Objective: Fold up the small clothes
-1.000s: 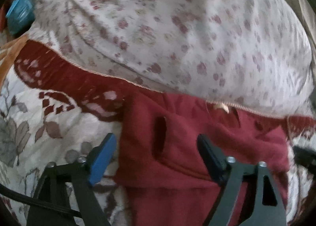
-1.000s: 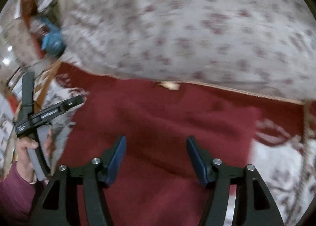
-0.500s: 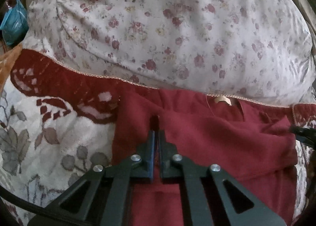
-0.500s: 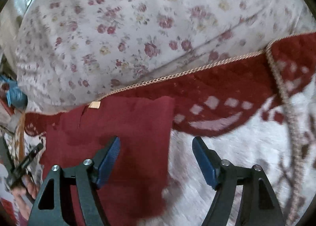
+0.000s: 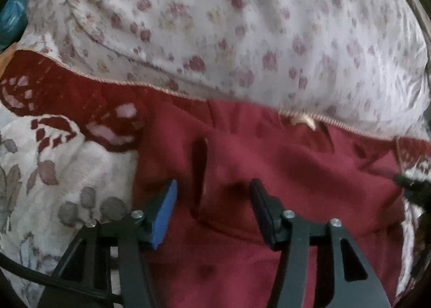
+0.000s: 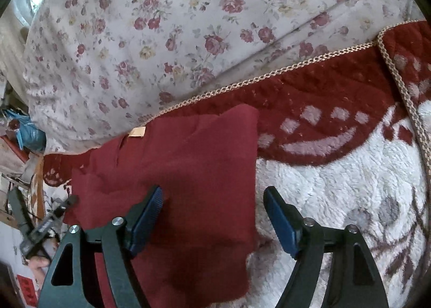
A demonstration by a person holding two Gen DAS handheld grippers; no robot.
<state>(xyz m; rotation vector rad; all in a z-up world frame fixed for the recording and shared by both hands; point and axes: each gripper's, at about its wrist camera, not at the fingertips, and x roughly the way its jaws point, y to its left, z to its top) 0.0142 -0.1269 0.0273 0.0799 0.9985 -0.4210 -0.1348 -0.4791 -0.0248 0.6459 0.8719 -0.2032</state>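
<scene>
While both jaws gape, red garment (image 6: 188,173) lies collar-end toward pillow (image 6: 175,25).

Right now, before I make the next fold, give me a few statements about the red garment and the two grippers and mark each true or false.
1. The red garment lies on the fleece blanket. True.
2. The right gripper is clamped shut on the garment. False: its fingers stand wide apart, straddling the garment's right edge.
3. A small tan label shows at the garment's top edge, near the flowered pillow. True.
4. The left gripper is fully shut. False: its fingers have just been opening and stand apart over the cloth, pressing on nothing.
5. The garment is blue. False: it is dark red.
</scene>
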